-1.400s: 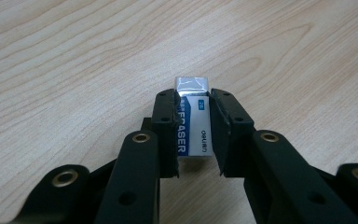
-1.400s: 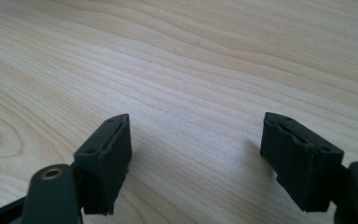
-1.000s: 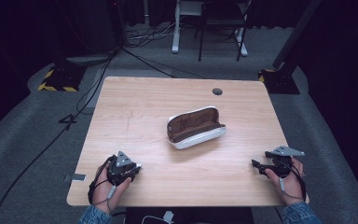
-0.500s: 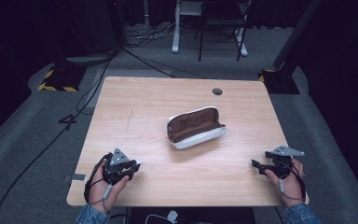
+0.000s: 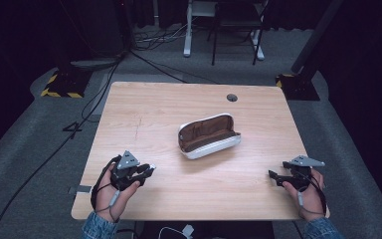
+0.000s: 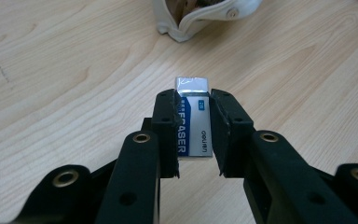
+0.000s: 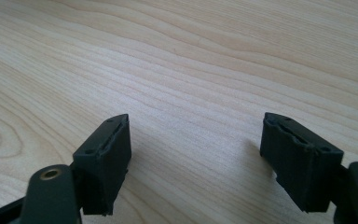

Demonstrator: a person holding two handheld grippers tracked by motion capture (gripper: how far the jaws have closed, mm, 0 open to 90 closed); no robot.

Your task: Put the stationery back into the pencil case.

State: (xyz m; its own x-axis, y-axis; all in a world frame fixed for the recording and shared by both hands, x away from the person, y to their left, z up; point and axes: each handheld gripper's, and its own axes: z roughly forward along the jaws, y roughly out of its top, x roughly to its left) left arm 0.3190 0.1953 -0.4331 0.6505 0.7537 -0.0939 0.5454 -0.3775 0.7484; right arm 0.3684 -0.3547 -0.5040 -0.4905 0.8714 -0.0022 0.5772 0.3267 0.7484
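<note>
The left gripper (image 6: pixel 193 135) is clamping a white eraser (image 6: pixel 194 122) between its two black jaws, which are pressing on the eraser's long sides. The eraser's sleeve is showing printed letters, and its bare white end is sticking out past the jaw tips toward 12 o'clock in the left gripper view. Beyond it, at 12 o'clock in that view, the white edge of an open pencil case (image 6: pixel 200 14) is lying on the wooden table (image 6: pixel 65 70).

In the high view the left gripper (image 5: pixel 146 171) is sitting in the person's left hand (image 5: pixel 114 191) at about 7 o'clock on the table (image 5: pixel 154 114), with the jaws pointing toward 3 o'clock. The pencil case (image 5: pixel 209 136), white outside and brown inside, is resting near the table's centre, well apart from both grippers.

The right gripper (image 7: pixel 196 158) is holding its jaws wide apart with nothing between them, just above bare wood (image 7: pixel 191 60). In the high view it (image 5: pixel 274 176) is sitting in the right hand (image 5: pixel 311 196) at about 4 o'clock, with the jaws pointing toward 9 o'clock.
</note>
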